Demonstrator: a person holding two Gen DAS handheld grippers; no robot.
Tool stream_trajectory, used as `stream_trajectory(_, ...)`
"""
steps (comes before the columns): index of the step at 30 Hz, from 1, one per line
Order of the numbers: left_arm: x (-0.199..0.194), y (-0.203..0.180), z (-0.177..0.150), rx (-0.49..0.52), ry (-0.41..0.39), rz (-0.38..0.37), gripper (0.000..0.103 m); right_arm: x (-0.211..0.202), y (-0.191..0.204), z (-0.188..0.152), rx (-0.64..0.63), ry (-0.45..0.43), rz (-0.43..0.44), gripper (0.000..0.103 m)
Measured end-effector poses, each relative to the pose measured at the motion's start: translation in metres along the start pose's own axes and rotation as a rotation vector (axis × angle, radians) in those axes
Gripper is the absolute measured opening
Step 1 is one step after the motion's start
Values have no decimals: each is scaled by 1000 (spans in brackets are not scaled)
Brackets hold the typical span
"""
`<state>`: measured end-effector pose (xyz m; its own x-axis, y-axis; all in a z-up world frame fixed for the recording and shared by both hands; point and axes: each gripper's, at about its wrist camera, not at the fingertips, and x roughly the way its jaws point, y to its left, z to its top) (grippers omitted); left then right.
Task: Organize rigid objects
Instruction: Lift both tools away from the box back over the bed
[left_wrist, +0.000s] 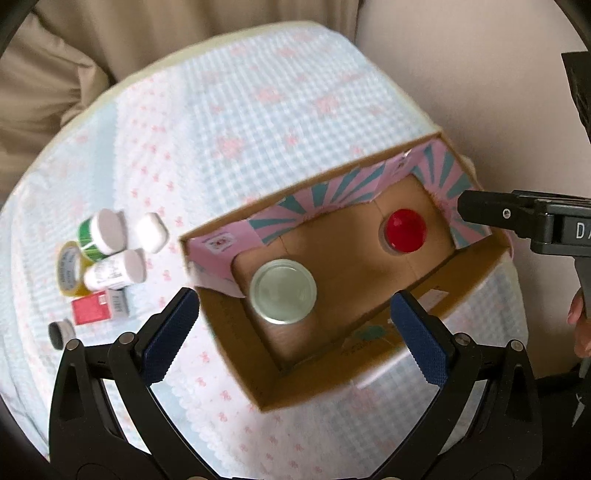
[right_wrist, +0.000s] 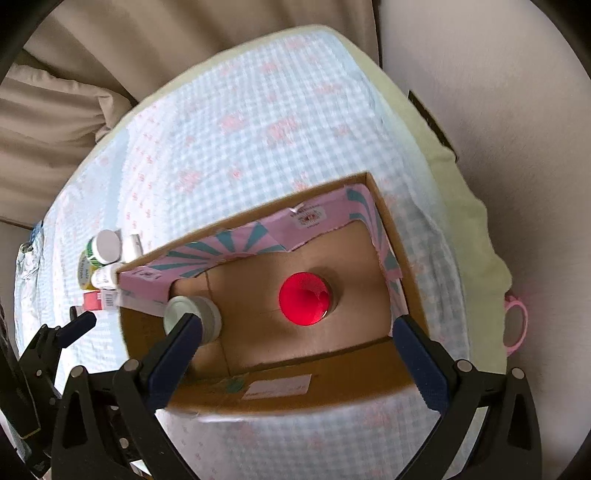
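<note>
Hovering wide, empty: left claw (left_wrist: 295, 328) above white-lidded jar (left_wrist: 283, 291), right claw (right_wrist: 297, 345) above red cup (right_wrist: 306, 298), both in box (left_wrist: 476, 260).

From my right wrist, the cardboard box (right_wrist: 388, 229) wall hides most of the small bottles (right_wrist: 107, 245) behind its left corner. My left tongs (right_wrist: 75, 325) are cut off there. The bottle labels (left_wrist: 107, 277) left of the box are blurred.
</note>
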<state>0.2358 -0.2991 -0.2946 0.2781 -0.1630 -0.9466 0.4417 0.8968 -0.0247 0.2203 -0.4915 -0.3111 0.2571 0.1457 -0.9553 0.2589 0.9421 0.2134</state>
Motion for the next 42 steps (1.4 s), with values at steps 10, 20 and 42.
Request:
stream_trajectory(10,-108,19,-32,-58,-135,33,103,-79,44,-30,-100,-128,-40,103)
stream_trajectory(20,-206,98,-104,-170,-262,99,103,-138,114,-83,-241,-195,-50,103)
stream_trajectory(42,-238,365,-242,-296,-269,142,103,-109,353,-152,-264,-256,-14,103)
